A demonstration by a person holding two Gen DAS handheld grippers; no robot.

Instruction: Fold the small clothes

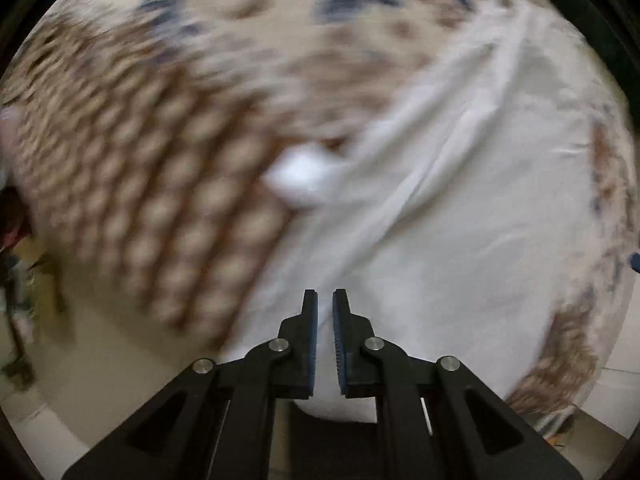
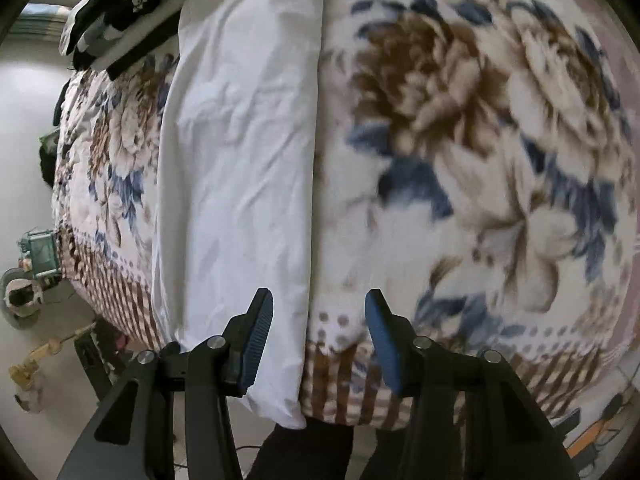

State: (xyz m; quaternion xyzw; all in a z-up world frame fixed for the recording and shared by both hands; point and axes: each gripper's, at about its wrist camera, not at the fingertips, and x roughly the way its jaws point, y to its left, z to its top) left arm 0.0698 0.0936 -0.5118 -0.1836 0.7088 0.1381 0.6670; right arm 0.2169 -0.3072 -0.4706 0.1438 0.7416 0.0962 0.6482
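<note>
A white garment [image 2: 240, 152] lies spread flat on a floral blanket [image 2: 480, 140] on a bed, folded into a long strip with a straight right edge. In the left wrist view the same white cloth [image 1: 460, 220] fills the right half, with a folded ridge running diagonally; the view is motion blurred. My left gripper [image 1: 325, 304] hovers over the cloth's near edge with its jaws almost together, and I cannot tell whether cloth is pinched between them. My right gripper [image 2: 319, 312] is open and empty above the garment's right edge near the bed's front edge.
A pile of dark and white clothes [image 2: 120, 8] lies at the far left end of the bed. The tiled floor [image 2: 24, 128] at left holds small objects and a green box [image 2: 40, 252]. The brown patterned blanket border [image 1: 140, 200] fills the left of the left wrist view.
</note>
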